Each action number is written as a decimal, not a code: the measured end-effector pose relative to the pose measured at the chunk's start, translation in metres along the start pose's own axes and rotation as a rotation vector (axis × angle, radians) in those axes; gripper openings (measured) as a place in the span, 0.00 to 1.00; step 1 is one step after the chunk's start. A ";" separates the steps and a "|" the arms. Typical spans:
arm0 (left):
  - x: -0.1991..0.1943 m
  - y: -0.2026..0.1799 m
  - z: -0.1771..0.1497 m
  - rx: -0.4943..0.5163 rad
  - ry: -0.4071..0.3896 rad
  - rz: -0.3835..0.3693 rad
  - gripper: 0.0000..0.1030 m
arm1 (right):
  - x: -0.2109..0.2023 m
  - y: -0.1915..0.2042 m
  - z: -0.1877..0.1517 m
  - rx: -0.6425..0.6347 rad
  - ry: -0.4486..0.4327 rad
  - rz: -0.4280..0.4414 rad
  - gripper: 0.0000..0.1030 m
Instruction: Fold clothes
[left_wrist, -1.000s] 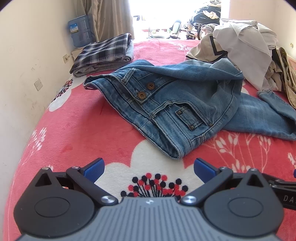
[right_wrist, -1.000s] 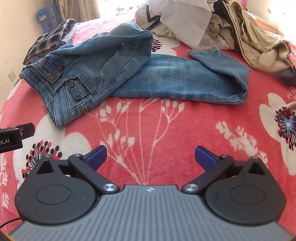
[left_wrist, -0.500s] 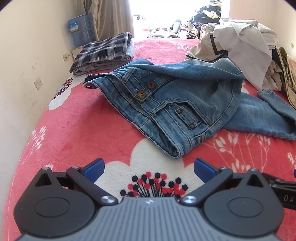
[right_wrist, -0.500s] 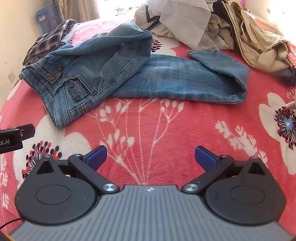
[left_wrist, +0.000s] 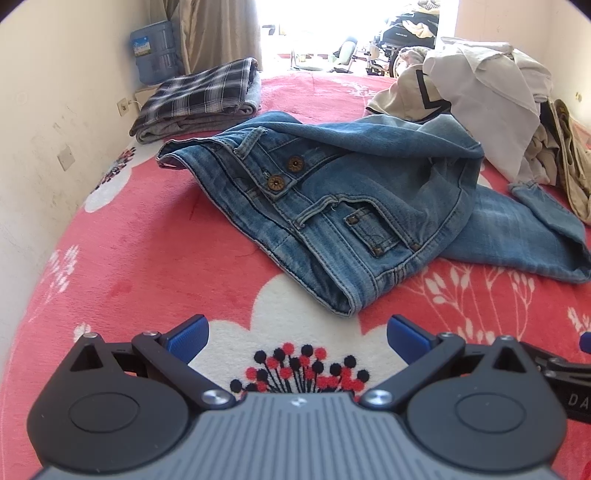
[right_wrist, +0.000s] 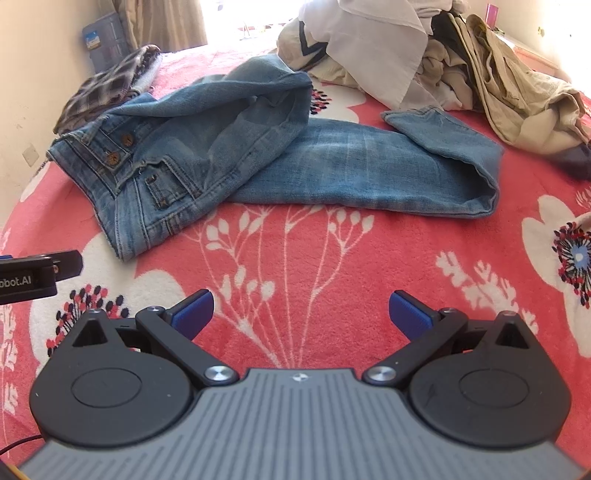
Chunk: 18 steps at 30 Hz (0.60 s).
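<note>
Both tongs, left (left_wrist: 297, 334) and right (right_wrist: 300, 311), hover spread and empty before crumpled jeans (right_wrist: 229, 155) on a red bed (right_wrist: 332, 258).

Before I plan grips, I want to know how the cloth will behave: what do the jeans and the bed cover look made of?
The jeans look like mid-weight blue denim, faded: visible contrast seams, metal buttons and rivets, and folds that stand stiffly. The bed cover looks like a plush fleece blanket, red with white flowers: a fuzzy matte nap shows, though the fibre cannot be told.
</note>
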<state>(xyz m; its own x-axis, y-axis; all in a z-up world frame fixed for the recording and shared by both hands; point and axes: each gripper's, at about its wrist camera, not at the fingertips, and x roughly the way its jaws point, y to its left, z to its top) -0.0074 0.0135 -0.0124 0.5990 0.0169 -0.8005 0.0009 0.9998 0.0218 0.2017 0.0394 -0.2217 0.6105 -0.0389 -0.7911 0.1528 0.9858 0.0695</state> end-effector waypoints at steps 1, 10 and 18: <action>0.001 0.002 0.001 -0.007 -0.004 -0.007 1.00 | 0.000 0.000 0.000 -0.005 -0.008 0.004 0.99; 0.021 0.046 0.026 -0.091 -0.103 -0.047 1.00 | -0.012 0.017 0.008 -0.143 -0.152 0.185 0.99; 0.059 0.084 0.044 -0.194 -0.088 -0.134 0.84 | 0.000 0.075 0.021 -0.557 -0.299 0.338 0.99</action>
<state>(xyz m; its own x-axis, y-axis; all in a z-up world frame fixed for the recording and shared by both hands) 0.0636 0.0978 -0.0317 0.6711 -0.1084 -0.7334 -0.0639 0.9771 -0.2029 0.2298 0.1099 -0.2035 0.7534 0.3188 -0.5752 -0.4527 0.8858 -0.1020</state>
